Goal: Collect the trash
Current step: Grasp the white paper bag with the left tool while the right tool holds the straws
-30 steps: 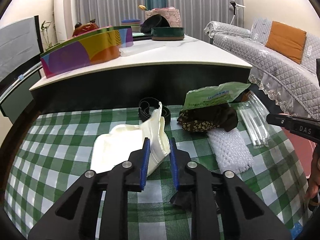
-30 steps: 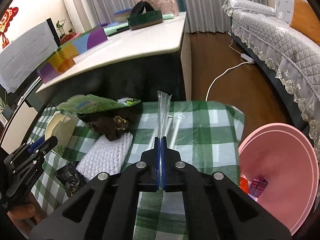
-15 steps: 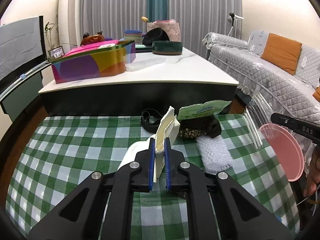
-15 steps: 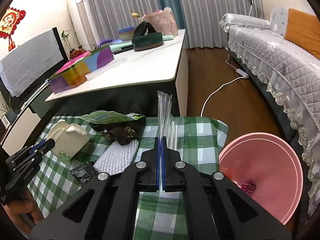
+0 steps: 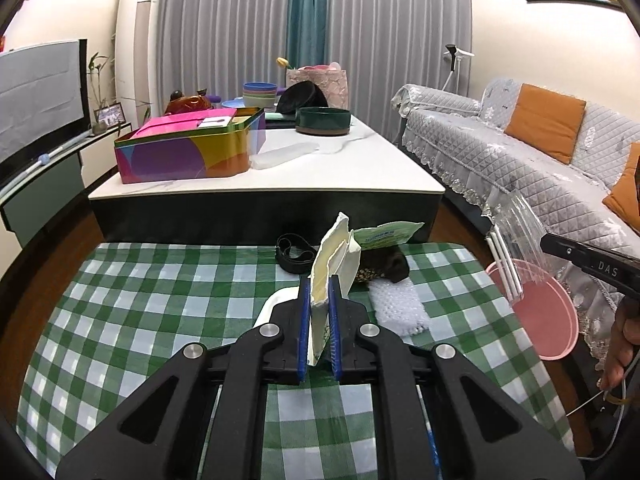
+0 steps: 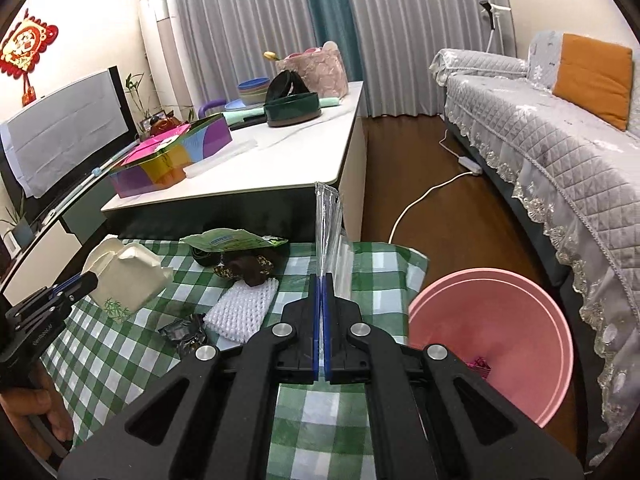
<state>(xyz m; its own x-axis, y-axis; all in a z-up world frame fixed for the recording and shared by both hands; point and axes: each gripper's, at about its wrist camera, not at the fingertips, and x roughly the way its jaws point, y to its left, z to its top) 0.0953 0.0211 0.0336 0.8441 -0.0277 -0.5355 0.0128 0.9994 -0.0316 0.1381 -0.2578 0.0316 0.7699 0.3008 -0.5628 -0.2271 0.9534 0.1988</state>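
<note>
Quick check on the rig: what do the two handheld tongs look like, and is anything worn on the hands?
Both tongs, left and right, are matte black plastic with angular triangular cut-outs, round silver screws and thin blue pads on the finger faces. White lettering runs along each body's side; the right one's reads partly "DAS". A thin pale cable hangs by the right hand. No glove or sleeve is visible.

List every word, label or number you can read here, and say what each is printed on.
"DAS": on the black body of the right tongs.
Green plastic snack packet: print too blurred to read.
Black body of the left tongs: white lettering too small to read.
</note>
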